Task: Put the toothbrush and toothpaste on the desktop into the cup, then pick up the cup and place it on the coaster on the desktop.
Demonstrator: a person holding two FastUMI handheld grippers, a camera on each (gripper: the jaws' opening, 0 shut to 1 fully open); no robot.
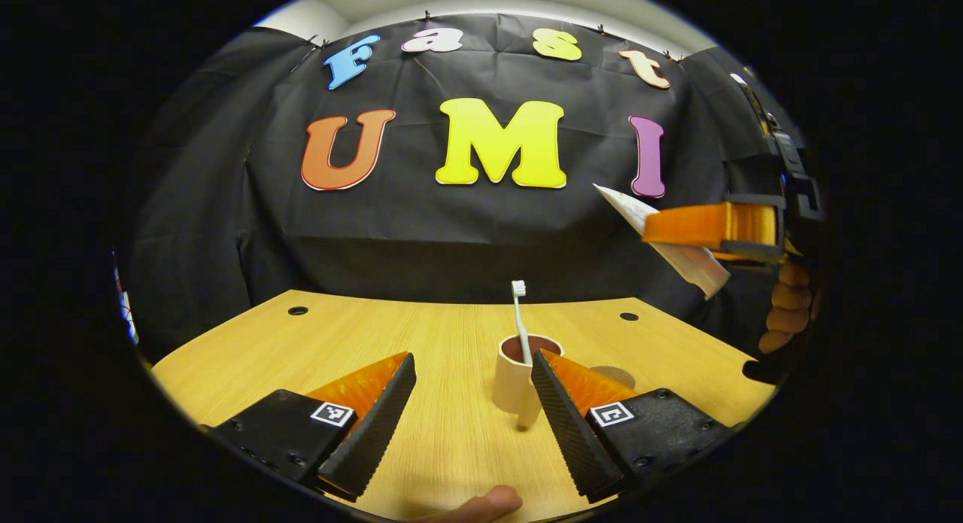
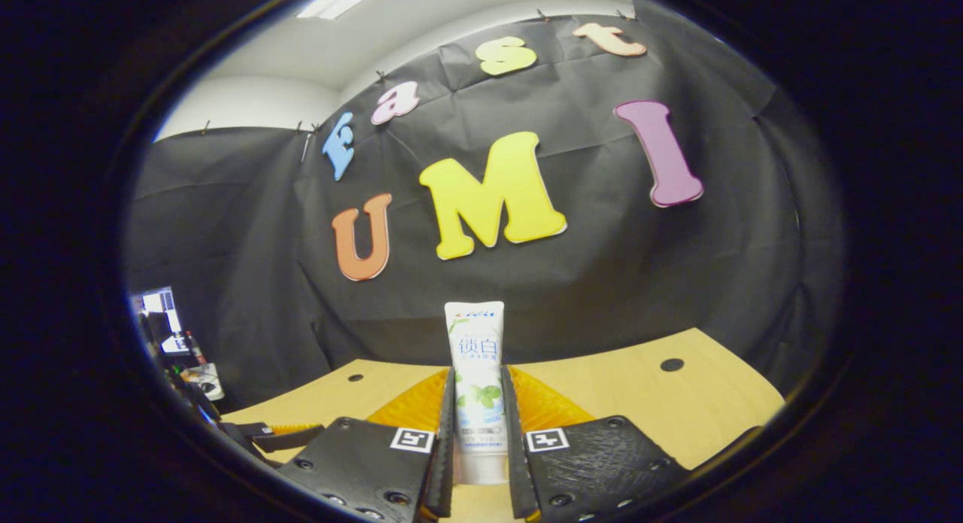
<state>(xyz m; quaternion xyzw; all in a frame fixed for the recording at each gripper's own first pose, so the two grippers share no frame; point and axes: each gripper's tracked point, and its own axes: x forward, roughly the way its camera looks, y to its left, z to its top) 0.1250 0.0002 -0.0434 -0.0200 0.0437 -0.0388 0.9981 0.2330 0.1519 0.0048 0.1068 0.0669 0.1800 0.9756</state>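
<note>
Upright, smooth flat toothpaste tube

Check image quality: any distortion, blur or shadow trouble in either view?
Left gripper view: fisheye bows the desk edge; cup and toothbrush are sharp, with a soft shadow at the cup's base. Right gripper view: the toothpaste is crisp and the wall tilts.

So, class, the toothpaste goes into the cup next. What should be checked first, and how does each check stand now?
1. Toothpaste tube clamped between the right gripper fingers: ok.
2. Cup upright on the desk: ok.
3. Toothbrush already in the cup: ok.
4. Room beside the toothbrush for the tube: cannot tell.
5. Left gripper open, beside the cup: ok.
6. Tube above the cup's mouth: not ok, it is off to one side.
</note>
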